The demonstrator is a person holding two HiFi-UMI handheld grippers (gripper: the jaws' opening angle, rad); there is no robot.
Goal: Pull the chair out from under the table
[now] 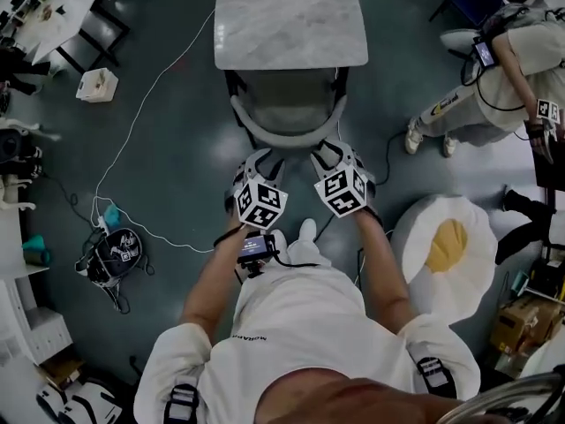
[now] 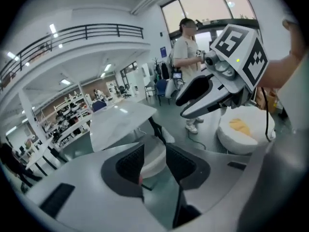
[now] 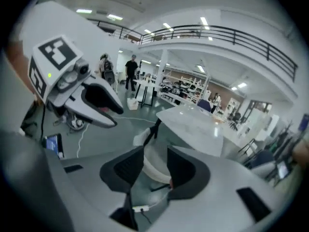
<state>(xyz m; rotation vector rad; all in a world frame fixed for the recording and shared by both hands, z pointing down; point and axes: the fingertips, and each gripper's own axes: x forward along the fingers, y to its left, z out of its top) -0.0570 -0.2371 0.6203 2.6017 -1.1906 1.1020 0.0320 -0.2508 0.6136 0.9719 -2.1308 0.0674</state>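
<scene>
**Chair under the table, grippers at its back**

The chair (image 1: 287, 117) stands pushed under the marble table (image 1: 291, 16), with its curved white backrest toward the person. The left gripper (image 1: 256, 168) and the right gripper (image 1: 329, 155) are just beside this backrest, both with jaws spread (the rim shows in each gap, not pinched).

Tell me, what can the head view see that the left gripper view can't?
Only the head view shows the white box and the black gear lying on the floor. Only the left gripper view shows the balcony railing and the big windows. Both show the marble table, the chair pushed partly under it, the fried-egg cushion and the right gripper.
</scene>
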